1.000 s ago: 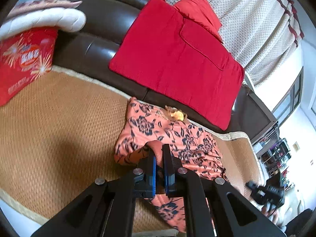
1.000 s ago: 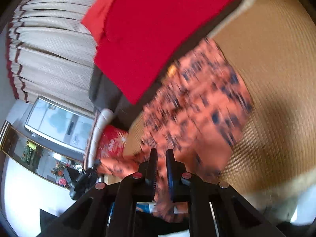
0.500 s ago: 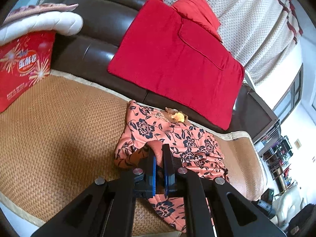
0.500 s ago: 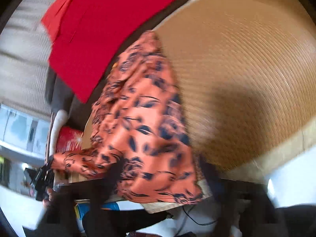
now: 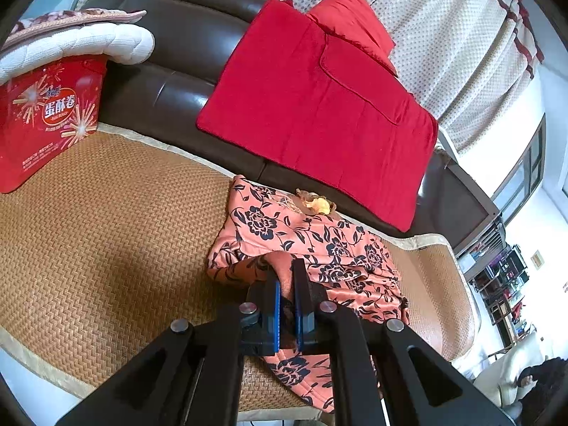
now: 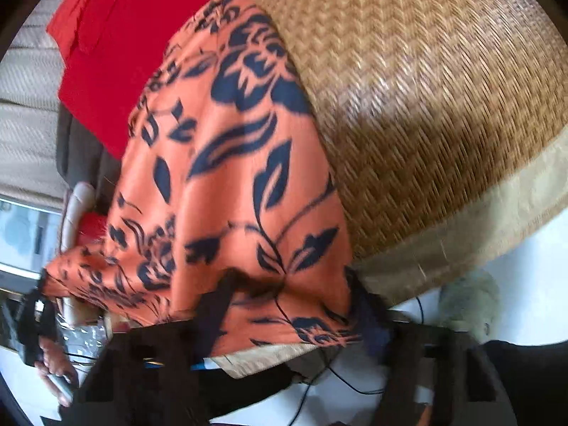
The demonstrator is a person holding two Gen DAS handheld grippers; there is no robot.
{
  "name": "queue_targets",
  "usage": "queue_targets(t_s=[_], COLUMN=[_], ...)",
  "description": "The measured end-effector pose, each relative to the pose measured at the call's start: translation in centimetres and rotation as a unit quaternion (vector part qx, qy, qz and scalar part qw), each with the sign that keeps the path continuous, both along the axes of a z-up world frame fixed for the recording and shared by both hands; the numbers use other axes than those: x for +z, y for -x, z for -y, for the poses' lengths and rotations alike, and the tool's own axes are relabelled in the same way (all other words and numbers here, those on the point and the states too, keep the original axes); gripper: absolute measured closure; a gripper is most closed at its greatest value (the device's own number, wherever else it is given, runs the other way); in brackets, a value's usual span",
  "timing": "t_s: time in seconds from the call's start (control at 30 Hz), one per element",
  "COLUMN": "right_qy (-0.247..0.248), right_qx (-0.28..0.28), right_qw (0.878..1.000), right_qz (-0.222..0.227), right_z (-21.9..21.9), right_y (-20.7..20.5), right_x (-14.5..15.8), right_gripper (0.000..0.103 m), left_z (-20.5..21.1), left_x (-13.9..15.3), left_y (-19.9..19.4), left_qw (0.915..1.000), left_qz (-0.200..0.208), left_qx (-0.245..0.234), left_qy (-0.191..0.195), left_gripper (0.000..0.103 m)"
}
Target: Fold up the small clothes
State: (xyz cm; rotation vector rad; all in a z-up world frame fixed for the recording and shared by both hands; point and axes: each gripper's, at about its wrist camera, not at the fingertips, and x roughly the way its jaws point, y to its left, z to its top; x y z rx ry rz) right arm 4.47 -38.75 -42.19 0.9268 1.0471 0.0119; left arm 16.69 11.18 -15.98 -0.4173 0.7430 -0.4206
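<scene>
While the left gripper (image 5: 287,277) is pinching a raised fold of the orange floral garment (image 5: 319,245), its jaws clenched on the silky cloth, the right gripper (image 6: 287,316) is closing its jaws around the garment's blurred hem at the woven mat's (image 5: 106,234) front edge; beyond, a red quilted blanket (image 5: 312,106) is draping the brown leather sofa back (image 5: 184,46).

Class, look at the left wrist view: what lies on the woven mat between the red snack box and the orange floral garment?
Nothing: between the red snack box and the orange floral garment the woven mat is bare in the left wrist view.
</scene>
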Motion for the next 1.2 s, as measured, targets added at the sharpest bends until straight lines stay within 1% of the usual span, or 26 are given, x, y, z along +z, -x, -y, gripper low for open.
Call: queue_targets(t_s=[0.03, 0.1, 0.17, 0.23, 0.33, 0.47, 0.53, 0.57, 0.63, 0.7, 0.77, 0.83, 0.93, 0.97, 1.0, 1.07, 1.1, 1.13, 1.17, 1.2], right_qy=[-0.013, -0.023, -0.012, -0.020, -0.052, -0.071, -0.076, -0.074, -0.063, -0.056, -0.055, -0.050, -0.047, -0.042, -0.043, -0.049, -0.051, -0.056, -0.073, -0.100], right_qx=[0.010, 0.017, 0.038, 0.050, 0.046, 0.034, 0.026, 0.021, 0.005, -0.015, -0.040, -0.064, -0.093, -0.101, -0.107, -0.120, -0.126, -0.128, -0.133, -0.141], right_qw=[1.000, 0.999, 0.998, 0.995, 0.989, 0.981, 0.978, 0.976, 0.973, 0.969, 0.966, 0.964, 0.964, 0.966, 0.967, 0.972, 0.974, 0.977, 0.979, 0.977], right_qz=[0.004, 0.021, 0.056, 0.084, 0.132, 0.175, 0.195, 0.203, 0.222, 0.238, 0.250, 0.255, 0.245, 0.236, 0.227, 0.197, 0.179, 0.159, 0.139, 0.121], right_z=[0.1, 0.2, -0.2, -0.6, 0.1, 1.3, 2.2, 1.8, 2.8, 4.4, 6.6, 8.5, 11.0, 11.6, 12.0, 12.8, 13.2, 13.5, 14.0, 14.7], right_y=[0.3, 0.9, 1.4, 1.6, 1.5, -0.1, -1.8, -2.9, -5.1, -7.5, -10.4, -14.4, -20.8, -23.1, -25.0, -28.6, -30.0, -31.4, -32.3, -32.7], right_x=[0.1, 1.2, 3.7, 5.4, 8.1, 11.5, 13.3, 14.3, 16.4, 18.4, 20.0, 20.6, 20.0, 19.2, 18.2, 15.4, 13.9, 12.2, 10.1, 8.2], right_gripper=[0.092, 0.093, 0.093, 0.093, 0.093, 0.093, 0.093, 0.093, 0.093, 0.093, 0.093, 0.093, 0.093, 0.093, 0.093, 0.093, 0.093, 0.091, 0.090, 0.090], left_z=[-0.1, -0.4, -0.6, -0.6, -0.6, 0.0, 0.3, 0.4, 0.8, 1.3, 1.7, 2.2, 3.5, 3.9, 4.5, 5.2, 5.5, 5.6, 5.6, 5.4], left_x=[0.0, 0.1, 0.0, 0.0, -0.1, 0.4, 0.8, 1.1, 1.7, 2.4, 2.6, 2.5, 1.0, 0.2, -1.2, -3.4, -5.2, -6.4, -7.5, -9.0], left_y=[0.2, 0.4, 0.5, 0.4, 0.0, -1.2, -2.1, -2.7, -4.3, -7.0, -9.6, -12.7, -18.4, -20.1, -22.5, -25.4, -27.3, -28.3, -29.2, -30.1], left_qw=[1.0000, 1.0000, 1.0000, 0.9999, 1.0000, 0.9999, 0.9998, 0.9998, 0.9997, 0.9993, 0.9993, 0.9990, 0.9978, 0.9972, 0.9962, 0.9939, 0.9918, 0.9905, 0.9891, 0.9875], left_qz=[0.000, 0.000, -0.001, -0.002, -0.004, -0.002, -0.002, -0.001, 0.003, 0.009, 0.009, 0.004, -0.017, -0.027, -0.042, -0.067, -0.087, -0.099, -0.111, -0.125], left_qx=[0.000, 0.000, -0.001, -0.001, -0.002, -0.005, -0.007, -0.007, -0.005, 0.001, 0.005, 0.008, 0.015, 0.018, 0.018, 0.020, 0.022, 0.023, 0.025, 0.031], left_qy=[-0.001, -0.005, -0.008, -0.011, -0.008, -0.014, -0.019, -0.021, -0.026, -0.036, -0.037, -0.043, -0.062, -0.067, -0.074, -0.086, -0.091, -0.092, -0.094, -0.091], left_gripper=[0.097, 0.097, 0.097, 0.097, 0.097, 0.097, 0.097, 0.097, 0.097, 0.097, 0.097, 0.097, 0.096, 0.096, 0.095, 0.094, 0.094, 0.093, 0.093, 0.093])
